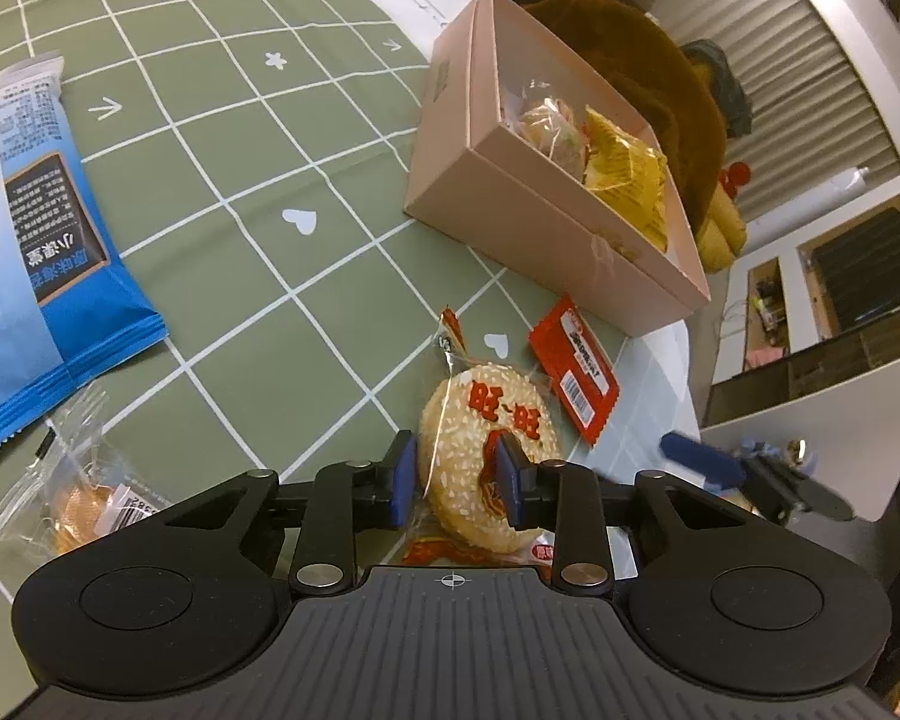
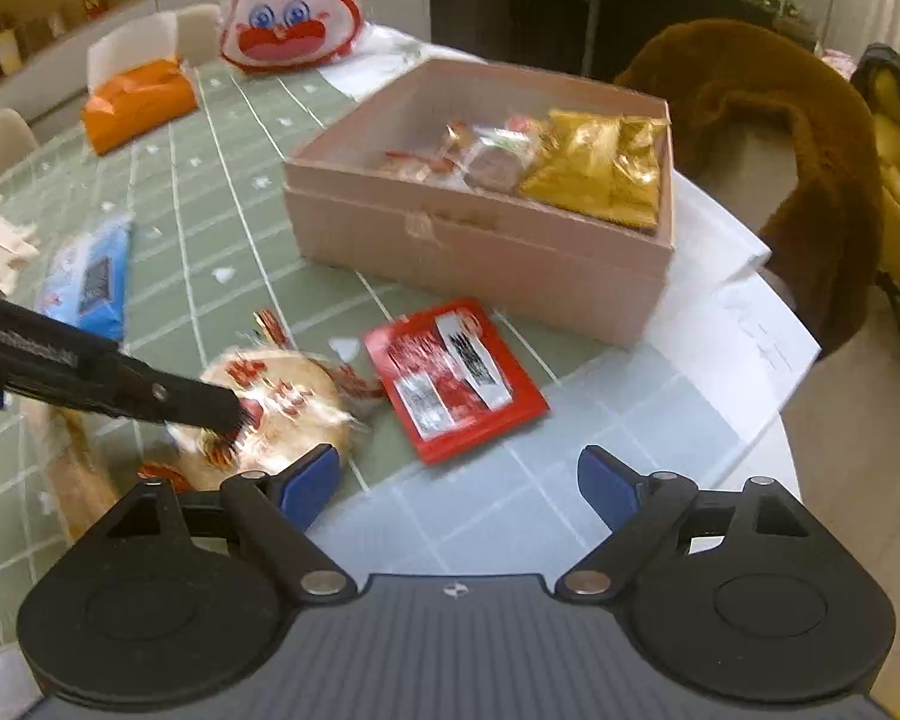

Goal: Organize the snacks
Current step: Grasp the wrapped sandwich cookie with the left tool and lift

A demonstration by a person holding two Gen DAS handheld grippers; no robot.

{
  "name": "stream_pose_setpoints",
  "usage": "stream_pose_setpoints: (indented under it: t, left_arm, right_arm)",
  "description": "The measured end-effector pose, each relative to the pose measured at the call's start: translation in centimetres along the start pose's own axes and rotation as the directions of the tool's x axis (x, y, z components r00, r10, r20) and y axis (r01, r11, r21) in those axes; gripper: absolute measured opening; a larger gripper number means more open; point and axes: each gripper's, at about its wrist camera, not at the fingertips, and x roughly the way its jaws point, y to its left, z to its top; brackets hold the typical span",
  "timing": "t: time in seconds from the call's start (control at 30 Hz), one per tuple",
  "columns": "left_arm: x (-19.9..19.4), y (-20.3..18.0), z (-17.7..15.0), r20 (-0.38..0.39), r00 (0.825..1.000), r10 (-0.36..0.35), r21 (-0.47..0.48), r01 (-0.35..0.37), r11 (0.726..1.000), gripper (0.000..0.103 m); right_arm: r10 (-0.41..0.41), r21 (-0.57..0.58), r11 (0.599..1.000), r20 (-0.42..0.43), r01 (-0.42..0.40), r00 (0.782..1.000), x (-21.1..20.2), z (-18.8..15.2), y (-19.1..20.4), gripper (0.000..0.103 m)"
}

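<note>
Two snacks blur in the right wrist view: the round rice cracker pack (image 2: pixel 282 402) and red sachet (image 2: pixel 453 378), both lying before the pink box (image 2: pixel 480 252). The left gripper (image 1: pixel 457 480) pinches the cracker pack on the green tablecloth (image 1: pixel 240 192); the right gripper (image 2: pixel 459 483) is spread wide, holding nothing.

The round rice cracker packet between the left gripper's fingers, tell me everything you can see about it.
The rice cracker packet is a round, pale, sesame-speckled cracker in clear plastic wrap printed with red characters and red crimped ends. It lies flat on the green checked tablecloth, near the table's edge, beside a red sachet. The left gripper has its blue pads around the packet's near half; contact looks likely but isn't certain.
</note>
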Motion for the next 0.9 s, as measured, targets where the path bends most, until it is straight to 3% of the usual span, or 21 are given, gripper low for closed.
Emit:
stream_pose_setpoints:
  t: [0.13,0.23,0.37,0.43,0.47,0.7,0.9]
  left_arm:
    - [0.4,-0.7,0.0,0.018,1.000,0.001,0.029,-0.002,1.000,0.036]
    - [0.6,-1.1,0.2,0.018,1.000,-0.013,0.016,0.012,1.000,0.041]
    - [0.3,-2.6,0.5,0.020,0.999,-0.048,0.029,0.047,0.998,0.037]
    - [0.0,-3.6,0.6,0.036,0.999,-0.028,0.067,0.026,0.997,0.034]
    - [0.0,-3.8,0.7,0.040,0.999,-0.026,0.070,0.023,0.997,0.028]
    - [0.2,-3.4,1.0,0.038,0.999,0.035,0.038,-0.037,0.999,0.025]
    - [-2.1,-1.6,0.9,0.100,0.990,0.101,-0.030,-0.098,0.995,0.024]
  right_arm:
    - [-0.007,0.000,1.000,-0.022,0.007,1.000,1.1,-0.7,0.6,0.075]
    - [0.000,0.004,1.000,-0.006,0.000,1.000,1.3,-0.6,0.6,0.074]
    - [0.020,-0.019,1.000,0.002,-0.020,1.000,1.5,-0.2,1.0,0.074]
    - [0.023,-0.028,0.999,0.009,-0.023,1.000,1.6,-0.2,1.2,0.074]
    - [0.026,-0.030,0.999,0.010,-0.026,1.000,1.6,-0.2,1.3,0.074]
    - [0.067,-0.027,0.997,0.010,-0.067,0.998,1.4,0.1,0.5,0.074]
    - [0.110,0.038,0.993,0.011,-0.110,0.994,2.2,2.1,-2.3,0.077]
